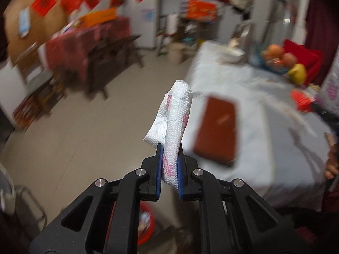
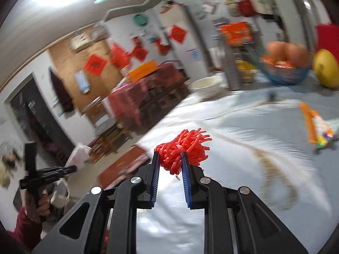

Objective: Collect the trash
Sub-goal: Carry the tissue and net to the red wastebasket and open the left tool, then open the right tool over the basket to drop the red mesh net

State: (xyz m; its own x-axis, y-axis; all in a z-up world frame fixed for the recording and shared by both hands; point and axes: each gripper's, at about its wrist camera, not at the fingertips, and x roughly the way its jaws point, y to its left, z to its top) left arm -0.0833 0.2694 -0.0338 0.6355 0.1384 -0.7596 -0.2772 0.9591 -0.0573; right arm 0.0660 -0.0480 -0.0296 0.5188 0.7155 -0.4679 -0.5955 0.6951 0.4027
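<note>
My left gripper [image 1: 170, 148] is shut on a crumpled white paper towel with pink print [image 1: 177, 118], held in the air beside the table's left edge. My right gripper [image 2: 170, 155] is shut on a bunched red foam fruit net [image 2: 184, 147], held just above the pale blue tablecloth [image 2: 233, 139]. An orange snack wrapper [image 2: 317, 127] lies on the cloth at the right. The left gripper also shows far left in the right wrist view [image 2: 42, 175], seen from the side in a hand. A red bin [image 1: 146, 222] shows below the left gripper, mostly hidden by it.
A dark red notebook [image 1: 218, 127] lies near the table's left edge. A blue fruit basket [image 2: 286, 74] with oranges, a yellow fruit [image 2: 326, 67] and a white bowl [image 2: 205, 84] stand at the table's far side. A second table with a red cloth [image 1: 84, 42] and chairs stands across the floor.
</note>
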